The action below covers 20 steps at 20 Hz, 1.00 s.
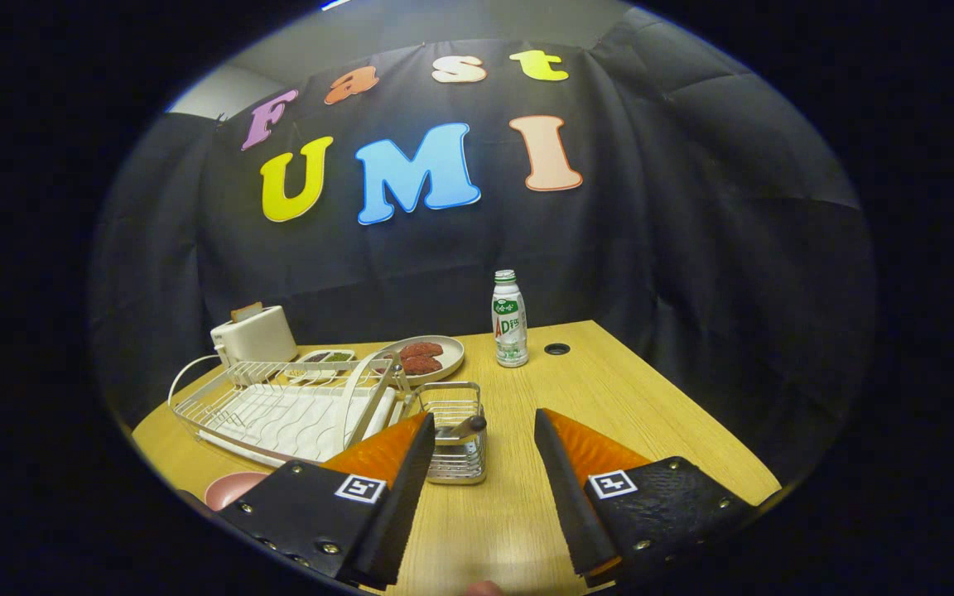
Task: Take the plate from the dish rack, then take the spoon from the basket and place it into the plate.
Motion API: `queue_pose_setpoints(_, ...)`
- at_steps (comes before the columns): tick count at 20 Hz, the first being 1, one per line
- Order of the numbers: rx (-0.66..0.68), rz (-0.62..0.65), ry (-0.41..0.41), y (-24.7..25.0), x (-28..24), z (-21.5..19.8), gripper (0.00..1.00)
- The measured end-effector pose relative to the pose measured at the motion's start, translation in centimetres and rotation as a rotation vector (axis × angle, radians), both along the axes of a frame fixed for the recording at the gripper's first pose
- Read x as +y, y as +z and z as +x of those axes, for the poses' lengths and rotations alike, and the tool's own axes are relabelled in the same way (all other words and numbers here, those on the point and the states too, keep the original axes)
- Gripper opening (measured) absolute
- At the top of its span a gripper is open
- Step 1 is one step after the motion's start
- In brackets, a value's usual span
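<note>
The gripper [484, 434] hangs above the wooden desk [609, 389] with its fingers [398, 451] spread wide and nothing between them but bare desk. Just ahead of the left finger, touching its tip in the view, stands the small wire basket [456, 443], and the spoon [467, 427] lies in it with its dark handle end poking up toward the gap between the fingers. To the left of the basket and joined against it sits the dish rack [278, 406], a white wire frame over a ribbed white tray, with a curved loop rising near its basket end. No plate stands in its slots that I can make out. A pink plate [233, 488] lies flat on the desk at the near corner, just left of the left finger and partly hidden by it. Beyond the rack are a cream toaster [253, 335], a small dish of something dark [324, 358] and a pale round plate with reddish-brown food [431, 356]. A white drink bottle [509, 319] stands upright farther back, well apart from the basket, with a round cable hole [557, 348] in the desk beside it.
</note>
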<state>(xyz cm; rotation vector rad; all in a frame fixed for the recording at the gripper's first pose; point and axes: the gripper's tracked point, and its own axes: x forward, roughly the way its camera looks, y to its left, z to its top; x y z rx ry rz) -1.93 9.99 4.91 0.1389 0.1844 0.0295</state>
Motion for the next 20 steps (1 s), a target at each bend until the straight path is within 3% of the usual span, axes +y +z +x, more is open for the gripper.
queue_pose_setpoints(7,-0.049,0.054,0.031,-1.3,0.7,4.4,0.73)
queue_pose_setpoints(10,-0.100,-0.006,0.045,-0.6,1.0,5.9,0.48)
queue_pose_setpoints(11,-0.102,-0.022,0.068,-0.8,1.7,6.0,0.46)
queue_pose_setpoints(13,-0.084,-0.035,0.123,-1.8,2.9,6.5,0.50)
queue_pose_setpoints(15,-0.106,-0.048,0.124,-1.5,2.9,6.6,0.50)
queue_pose_setpoints(17,-0.131,-0.049,0.120,-1.2,3.3,7.0,0.20)
queue_pose_setpoints(19,-0.128,-0.034,0.140,-1.3,3.7,6.8,0.20)
queue_pose_setpoints(20,-0.119,-0.034,0.146,-1.5,3.8,7.0,0.14)
